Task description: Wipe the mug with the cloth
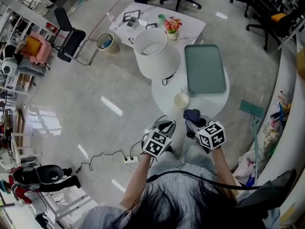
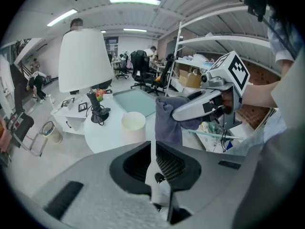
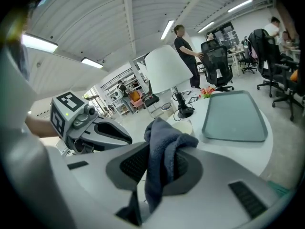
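Note:
A cream mug (image 1: 181,100) stands near the front edge of the round white table (image 1: 162,93), just left of a teal tray (image 1: 205,69). My right gripper (image 1: 193,121) hovers at the table's near edge, shut on a dark blue cloth (image 1: 192,114) that bunches up between its jaws (image 3: 164,149). In the right gripper view the mug (image 3: 187,123) peeks out behind the cloth. My left gripper (image 1: 165,126) is beside it, a little left and short of the table, jaws together with nothing held. From the left gripper view the mug (image 2: 133,122) is ahead, the cloth (image 2: 167,123) to its right.
A white-shaded lamp (image 1: 151,51) stands on the round table behind the mug, its cable trailing. A second white table (image 1: 190,20) with a flower pot and small items lies beyond. A power strip (image 1: 129,159) and cable lie on the floor at left. A curved white counter (image 1: 288,94) runs along the right.

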`<state>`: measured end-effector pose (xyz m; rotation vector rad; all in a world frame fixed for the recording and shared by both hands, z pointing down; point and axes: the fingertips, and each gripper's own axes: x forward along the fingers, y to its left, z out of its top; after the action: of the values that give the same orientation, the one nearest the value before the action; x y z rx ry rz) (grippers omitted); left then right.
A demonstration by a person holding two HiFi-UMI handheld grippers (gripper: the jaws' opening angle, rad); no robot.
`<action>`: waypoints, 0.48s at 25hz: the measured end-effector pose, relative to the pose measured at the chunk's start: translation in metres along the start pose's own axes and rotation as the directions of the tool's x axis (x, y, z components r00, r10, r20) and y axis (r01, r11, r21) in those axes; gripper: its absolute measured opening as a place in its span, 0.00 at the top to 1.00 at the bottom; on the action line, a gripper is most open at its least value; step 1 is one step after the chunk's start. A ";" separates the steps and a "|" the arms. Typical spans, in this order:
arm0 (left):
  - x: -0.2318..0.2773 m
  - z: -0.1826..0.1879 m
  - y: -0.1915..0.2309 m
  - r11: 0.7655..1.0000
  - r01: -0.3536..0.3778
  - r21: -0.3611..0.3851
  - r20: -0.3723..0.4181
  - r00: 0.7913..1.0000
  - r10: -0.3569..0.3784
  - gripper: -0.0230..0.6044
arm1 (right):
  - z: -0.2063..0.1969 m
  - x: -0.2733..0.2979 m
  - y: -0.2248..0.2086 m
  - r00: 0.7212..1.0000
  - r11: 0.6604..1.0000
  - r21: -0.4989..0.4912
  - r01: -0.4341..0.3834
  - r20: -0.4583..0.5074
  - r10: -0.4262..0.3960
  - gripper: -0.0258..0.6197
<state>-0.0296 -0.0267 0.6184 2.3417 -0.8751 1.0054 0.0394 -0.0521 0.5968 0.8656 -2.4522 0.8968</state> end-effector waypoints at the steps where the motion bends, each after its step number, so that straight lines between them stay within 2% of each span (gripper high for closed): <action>1: -0.004 0.001 0.001 1.000 -0.001 0.008 0.007 1.000 0.001 0.89 | -0.001 0.001 0.004 1.000 1.000 -0.003 0.002 0.001 -0.002 0.84; 5: -0.021 -0.002 0.003 1.000 -0.001 0.031 0.036 0.999 0.000 0.89 | -0.001 0.004 0.022 1.000 1.000 -0.007 0.012 0.013 -0.012 0.84; 12: -0.064 -0.039 -0.001 0.998 0.006 0.056 0.077 0.997 -0.010 0.89 | -0.021 0.006 0.078 0.997 0.999 0.035 0.041 0.059 -0.043 0.84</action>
<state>-0.0815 0.0217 0.5942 2.4437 -0.8769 0.9532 -0.0138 0.0070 0.5813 0.9652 -2.4666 0.9126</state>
